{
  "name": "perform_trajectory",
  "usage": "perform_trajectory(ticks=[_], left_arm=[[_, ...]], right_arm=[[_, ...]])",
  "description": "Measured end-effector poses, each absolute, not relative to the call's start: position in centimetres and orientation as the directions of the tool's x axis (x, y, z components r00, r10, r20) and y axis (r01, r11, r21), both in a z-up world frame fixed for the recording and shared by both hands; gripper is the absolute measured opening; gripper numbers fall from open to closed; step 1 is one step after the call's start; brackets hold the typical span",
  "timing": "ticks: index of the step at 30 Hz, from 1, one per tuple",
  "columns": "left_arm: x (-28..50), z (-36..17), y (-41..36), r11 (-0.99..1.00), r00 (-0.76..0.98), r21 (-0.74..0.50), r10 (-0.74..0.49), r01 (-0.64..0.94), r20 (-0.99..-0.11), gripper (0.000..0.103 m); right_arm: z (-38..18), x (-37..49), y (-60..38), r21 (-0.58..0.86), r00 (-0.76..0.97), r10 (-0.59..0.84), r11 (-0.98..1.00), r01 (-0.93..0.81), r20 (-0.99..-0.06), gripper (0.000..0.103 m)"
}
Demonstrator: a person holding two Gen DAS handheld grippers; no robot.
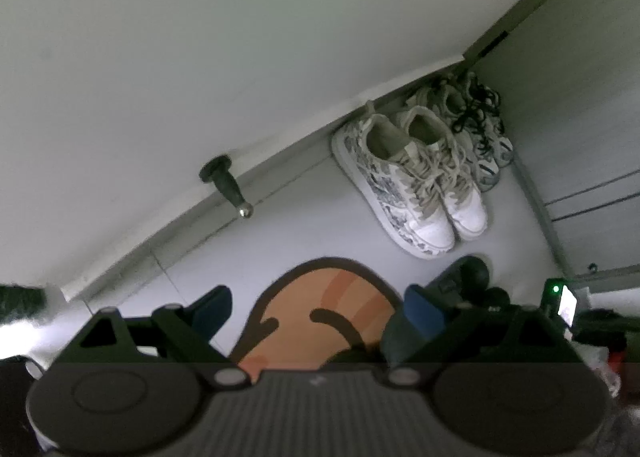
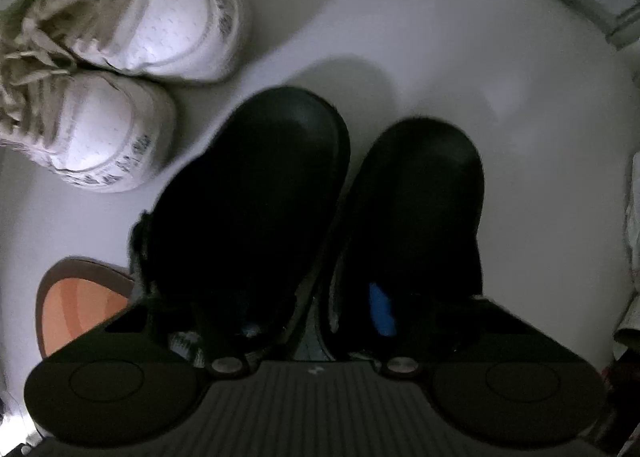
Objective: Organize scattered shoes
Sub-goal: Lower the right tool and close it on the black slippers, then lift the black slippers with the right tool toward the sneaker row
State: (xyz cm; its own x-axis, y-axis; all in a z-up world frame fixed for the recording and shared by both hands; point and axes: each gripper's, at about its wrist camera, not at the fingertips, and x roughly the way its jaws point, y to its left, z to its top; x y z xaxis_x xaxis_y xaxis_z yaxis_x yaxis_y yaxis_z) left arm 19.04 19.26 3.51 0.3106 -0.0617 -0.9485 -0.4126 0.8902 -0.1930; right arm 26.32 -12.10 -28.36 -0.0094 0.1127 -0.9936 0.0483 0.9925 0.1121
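Two black slip-on shoes [image 2: 280, 185] [image 2: 424, 193] stand side by side on the pale floor in the right wrist view, toes pointing away. My right gripper [image 2: 320, 313] points down into them, one finger in each shoe opening, a blue pad [image 2: 382, 313] showing inside the right one. It is shut on their two inner walls. A pair of white patterned sneakers [image 2: 132, 69] [image 1: 416, 185] sits to the left, against the wall. My left gripper [image 1: 316, 301] hangs open over an orange mat [image 1: 320, 317] with nothing between its fingers.
A second pair of sneakers with dark laces [image 1: 476, 125] stands in the corner behind the white ones. A black door stopper [image 1: 228, 185] juts from the skirting. A cabinet front [image 1: 580, 137] closes off the right. A black shoe toe [image 1: 472, 273] shows beside my left gripper.
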Motion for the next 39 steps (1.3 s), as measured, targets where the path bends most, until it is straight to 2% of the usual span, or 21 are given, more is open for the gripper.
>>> perform_trajectory(ticks=[3, 17, 31, 39], left_arm=[[19.1, 3.7, 19.0, 0.905, 0.317, -0.178, -0.051, -0.387, -0.947, 0.094], [18.7, 4.3, 20.3, 0.883, 0.331, -0.231, -0.092, -0.408, -0.939, 0.094], [17.3, 4.4, 21.4, 0.868, 0.321, -0.226, -0.083, -0.442, -0.944, 0.094], [15.7, 4.6, 23.7, 0.841, 0.327, -0.229, -0.066, -0.491, -0.943, 0.094]], right_arm=[[-28.4, 26.1, -12.0, 0.121, -0.004, 0.121, 0.992, 0.039, -0.993, 0.026], [-23.6, 21.3, -13.6, 0.149, 0.11, 0.159, 0.985, -0.092, -0.981, 0.022], [-17.0, 16.6, -11.9, 0.043, 0.318, 0.168, 0.93, -0.364, -0.933, 0.02], [-13.6, 15.3, -8.2, -0.003, 0.35, 0.22, 0.843, -0.538, -0.911, 0.019]])
